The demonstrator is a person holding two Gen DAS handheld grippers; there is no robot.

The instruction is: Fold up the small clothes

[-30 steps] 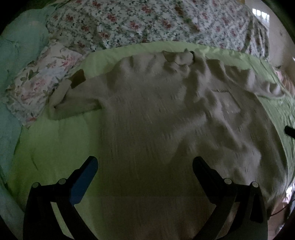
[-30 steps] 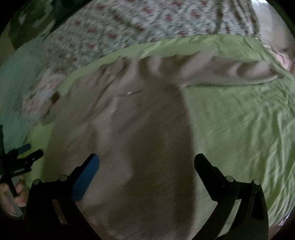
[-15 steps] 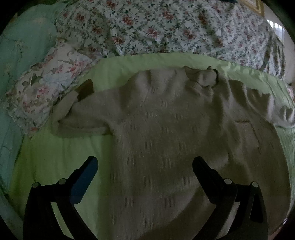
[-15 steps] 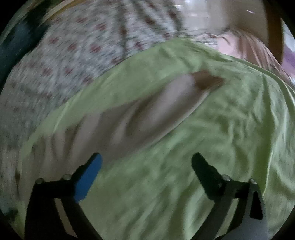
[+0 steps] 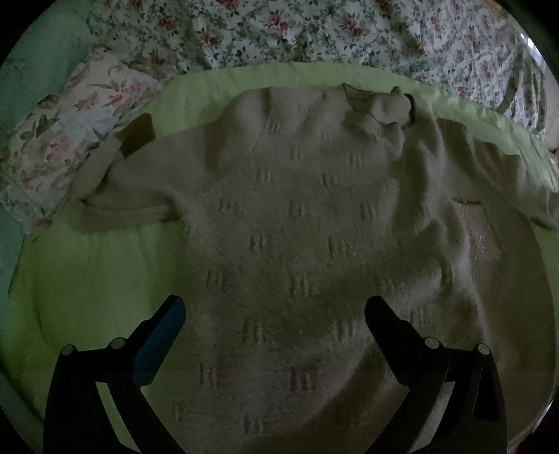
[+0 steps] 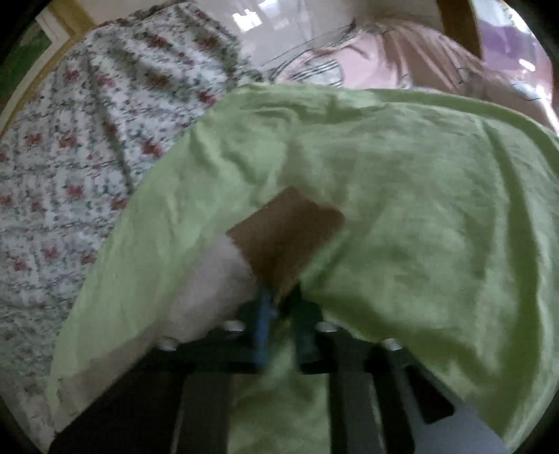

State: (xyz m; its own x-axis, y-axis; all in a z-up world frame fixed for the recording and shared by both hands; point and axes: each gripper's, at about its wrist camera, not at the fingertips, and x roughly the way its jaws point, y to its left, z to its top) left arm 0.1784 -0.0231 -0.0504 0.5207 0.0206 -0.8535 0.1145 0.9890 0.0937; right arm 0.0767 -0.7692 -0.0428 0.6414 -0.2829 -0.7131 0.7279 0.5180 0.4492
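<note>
A beige knit sweater lies flat, front up, on a green sheet, neck toward the far side. Its left sleeve is folded, with a brown cuff. My left gripper is open and empty, hovering over the sweater's lower body. In the right wrist view my right gripper is shut on the right sleeve's end, at the brown cuff, with the beige sleeve bunched to the left of the fingers.
A floral quilt lies along the far side of the bed and shows in the right wrist view. A floral pillow sits at the left. Pink cloth lies beyond the green sheet's edge.
My right gripper has swung right to the sleeve end and closed on it at the brown cuff. My left gripper has stayed open and drawn slightly lower over the sweater.
</note>
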